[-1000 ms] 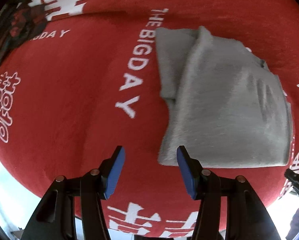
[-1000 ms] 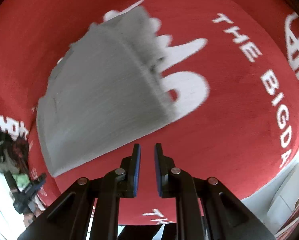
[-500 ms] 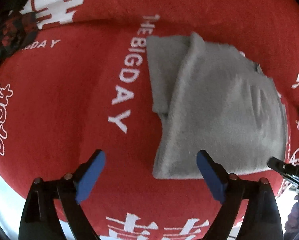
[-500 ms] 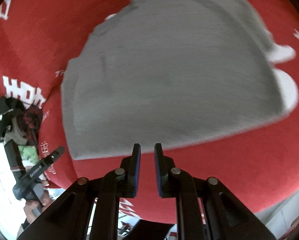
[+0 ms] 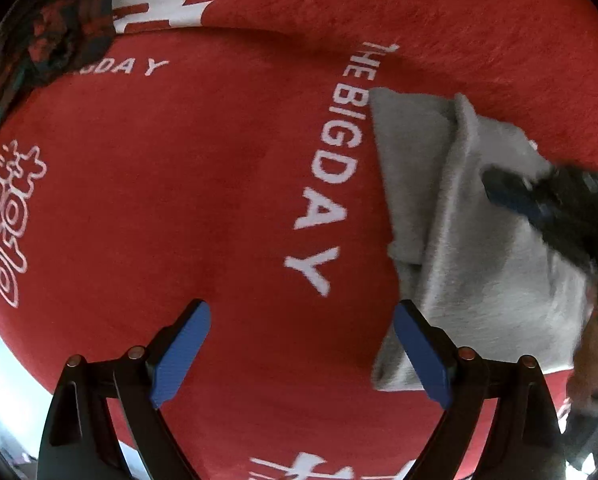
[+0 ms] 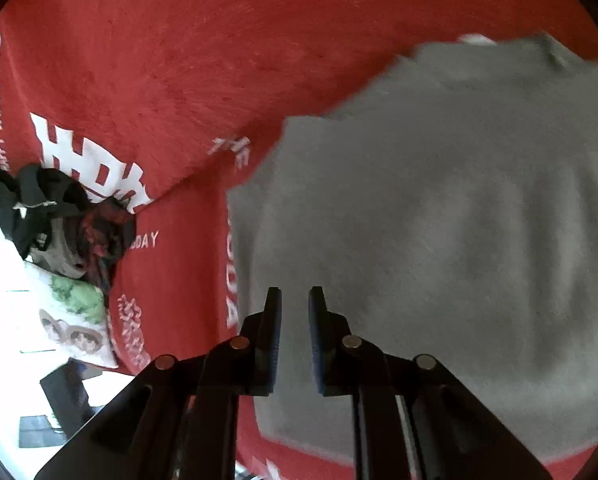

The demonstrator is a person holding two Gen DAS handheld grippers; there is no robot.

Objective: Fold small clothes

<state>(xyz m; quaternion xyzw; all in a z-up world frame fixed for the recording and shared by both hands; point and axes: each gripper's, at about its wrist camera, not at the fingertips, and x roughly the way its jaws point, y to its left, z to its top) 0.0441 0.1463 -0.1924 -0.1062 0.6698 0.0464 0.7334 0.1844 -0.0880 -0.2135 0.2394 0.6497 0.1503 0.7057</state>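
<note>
A folded grey garment [image 5: 487, 240] lies on a red cloth [image 5: 159, 200] with white lettering. My left gripper [image 5: 301, 354] is wide open and empty over the red cloth; its right finger sits at the garment's near left edge. My right gripper [image 6: 295, 316] hovers close over the grey garment [image 6: 459, 220], its jaws nearly closed with a narrow gap and nothing between them. It also shows in the left wrist view [image 5: 547, 204], reaching over the garment from the right.
A pile of dark and patterned clothes [image 6: 59, 220] lies at the left end of the red cloth, also seen in the left wrist view [image 5: 39, 32]. A printed cushion [image 6: 75, 320] lies below the pile. The red cloth's near edge drops off by my left gripper.
My left gripper opened wide and shifted left of the garment. My right gripper swung over the garment, which now fills its view, and entered the left wrist view.
</note>
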